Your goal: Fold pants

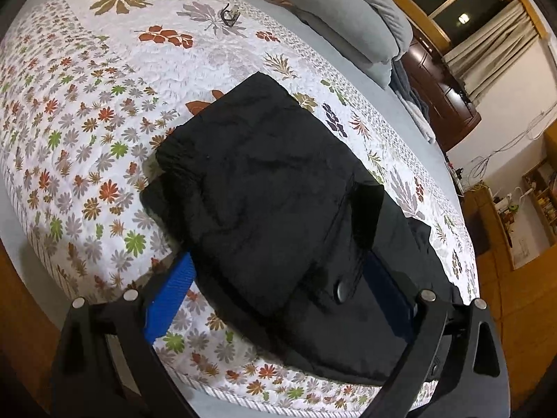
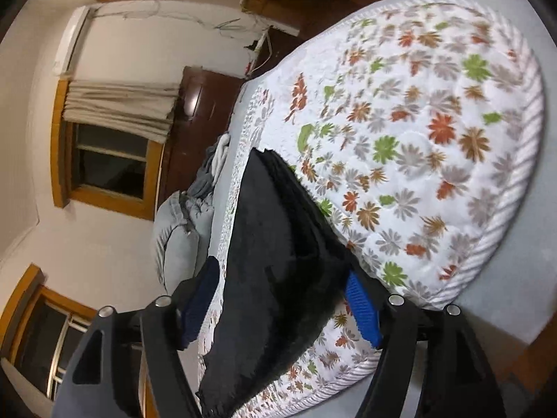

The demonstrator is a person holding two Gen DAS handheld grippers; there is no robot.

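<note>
Two grippers frame black pants (image 1: 264,188) folded on a floral quilt (image 1: 87,111). Left gripper (image 1: 278,299), at the lower edge of its frame, stands spread wide, blue pads either side of the fabric, not pinching. Right gripper (image 2: 282,303) is likewise released, pants (image 2: 275,244) between its fingers at lower centre. Grey pillows (image 1: 348,17) lie upper right.
</note>
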